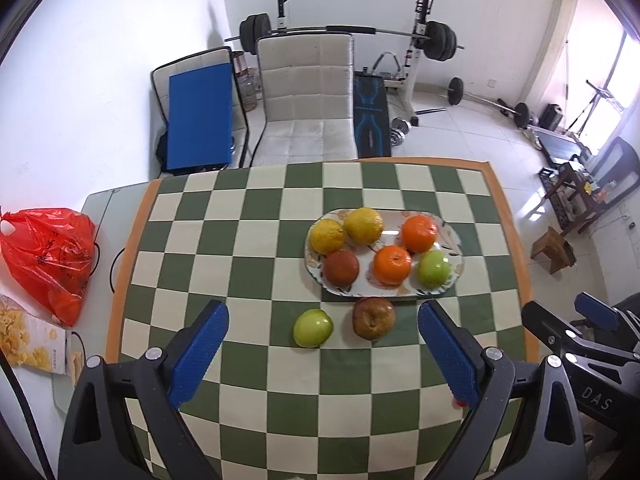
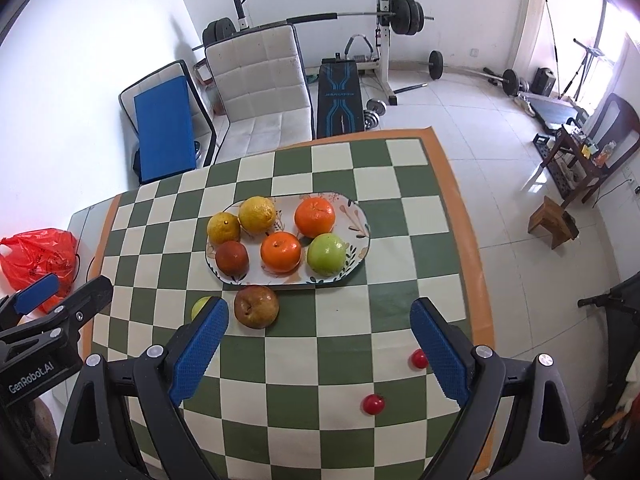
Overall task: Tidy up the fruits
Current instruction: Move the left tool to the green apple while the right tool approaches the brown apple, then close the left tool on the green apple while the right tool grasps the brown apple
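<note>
An oval floral plate (image 1: 454, 246) (image 2: 358, 216) on the checkered cloth holds two yellow citrus fruits (image 1: 364, 225), two oranges (image 1: 392, 265), a dark red fruit (image 1: 341, 266) and a green apple (image 1: 434, 267). In front of the plate lie a loose green apple (image 1: 313, 328) (image 2: 199, 307) and a brown bruised pear (image 1: 373, 317) (image 2: 256, 306). My left gripper (image 1: 323, 354) is open just behind these two. My right gripper (image 2: 319, 346) is open, its left finger partly hiding the green apple. Two small red fruits (image 2: 373, 403) (image 2: 419, 358) lie near it.
A red plastic bag (image 1: 46, 258) and a snack box (image 1: 30, 344) lie left of the cloth. The table's right edge (image 2: 482, 300) drops to tiled floor. A white chair (image 1: 308, 96), weight bench and barbell rack stand beyond the far edge.
</note>
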Tool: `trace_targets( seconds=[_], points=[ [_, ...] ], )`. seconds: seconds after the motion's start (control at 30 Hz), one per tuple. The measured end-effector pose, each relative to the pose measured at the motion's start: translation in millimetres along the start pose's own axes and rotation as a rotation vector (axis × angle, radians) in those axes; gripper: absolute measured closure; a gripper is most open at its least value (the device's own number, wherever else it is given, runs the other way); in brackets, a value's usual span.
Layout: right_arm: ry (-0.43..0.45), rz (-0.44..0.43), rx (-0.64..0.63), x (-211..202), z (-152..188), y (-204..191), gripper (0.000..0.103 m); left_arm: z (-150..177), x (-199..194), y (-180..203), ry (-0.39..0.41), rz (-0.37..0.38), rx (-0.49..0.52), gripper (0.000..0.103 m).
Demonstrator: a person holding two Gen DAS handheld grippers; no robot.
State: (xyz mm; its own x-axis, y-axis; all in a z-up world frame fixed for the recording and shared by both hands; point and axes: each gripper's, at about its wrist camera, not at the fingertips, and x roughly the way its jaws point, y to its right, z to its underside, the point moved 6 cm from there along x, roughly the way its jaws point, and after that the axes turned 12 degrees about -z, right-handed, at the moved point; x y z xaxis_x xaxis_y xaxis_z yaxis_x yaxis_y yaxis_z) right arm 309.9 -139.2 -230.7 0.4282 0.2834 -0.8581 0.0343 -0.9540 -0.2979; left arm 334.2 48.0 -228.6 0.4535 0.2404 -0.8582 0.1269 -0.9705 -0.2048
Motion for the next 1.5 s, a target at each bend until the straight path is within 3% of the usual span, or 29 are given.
trace_targets(
  seconds=[0.1, 0.27, 0.47, 0.53, 0.63, 0.7, 0.93, 1.17, 1.23, 1.27, 1.3, 1.37, 1.5],
  points=[
    [-0.057, -0.053, 0.022, 34.2, 0.4, 0.9, 0.009, 1.6, 27.6, -8.8, -0.040, -0.068, -0.011, 0.006],
    [-0.183, -0.122, 0.064, 116.2, 12.4, 0.8, 0.009, 17.2, 89.7, -29.8, -0.180, -0.153, -0.040, 0.006],
    [-0.348, -0.183, 0.108, 222.2, 38.2, -9.5, 0.009, 47.6, 155.8, -50.3, -0.378, -0.182, -0.084, 0.006],
    [-0.390, -0.211, 0.127, 249.6, 44.5, -15.9, 0.012, 56.5, 171.3, -52.8, -0.432, -0.171, -0.101, 0.006],
    [-0.434, -0.240, 0.129, 276.0, 52.7, -25.6, 0.027, 65.0, 188.4, -53.1, -0.492, -0.144, -0.124, 0.006],
    [-0.442, -0.216, 0.102, 283.4, 57.0, -26.5, 0.034, 67.4, 196.9, -49.9, -0.518, -0.121, -0.132, 0.006],
    [-0.464, -0.187, 0.121, 256.3, 76.9, 13.0, 0.034, 63.2, 213.3, -15.4, -0.554, -0.001, -0.106, 0.006],
    [-0.470, -0.155, 0.202, 232.8, 91.0, 60.5, 0.034, 65.4, 233.0, 44.3, -0.551, 0.058, 0.101, 0.006],
    [-0.471, -0.145, 0.221, 234.1, 94.6, 70.0, 0.034, 67.4, 235.3, 55.5, -0.537, 0.053, 0.157, 0.023],
    [-0.473, -0.142, 0.229, 235.5, 96.2, 72.9, 0.034, 69.7, 236.7, 61.7, -0.534, 0.043, 0.190, 0.036],
    [-0.474, -0.141, 0.236, 235.4, 94.9, 78.1, 0.034, 71.0, 237.8, 64.0, -0.530, 0.023, 0.212, 0.040],
    [-0.472, -0.147, 0.249, 237.2, 96.2, 80.2, 0.034, 72.0, 237.8, 65.2, -0.502, -0.013, 0.239, 0.048],
    [-0.469, -0.150, 0.249, 236.6, 95.8, 83.7, 0.034, 79.5, 233.7, 59.9, -0.520, 0.011, 0.180, 0.048]
  ],
)
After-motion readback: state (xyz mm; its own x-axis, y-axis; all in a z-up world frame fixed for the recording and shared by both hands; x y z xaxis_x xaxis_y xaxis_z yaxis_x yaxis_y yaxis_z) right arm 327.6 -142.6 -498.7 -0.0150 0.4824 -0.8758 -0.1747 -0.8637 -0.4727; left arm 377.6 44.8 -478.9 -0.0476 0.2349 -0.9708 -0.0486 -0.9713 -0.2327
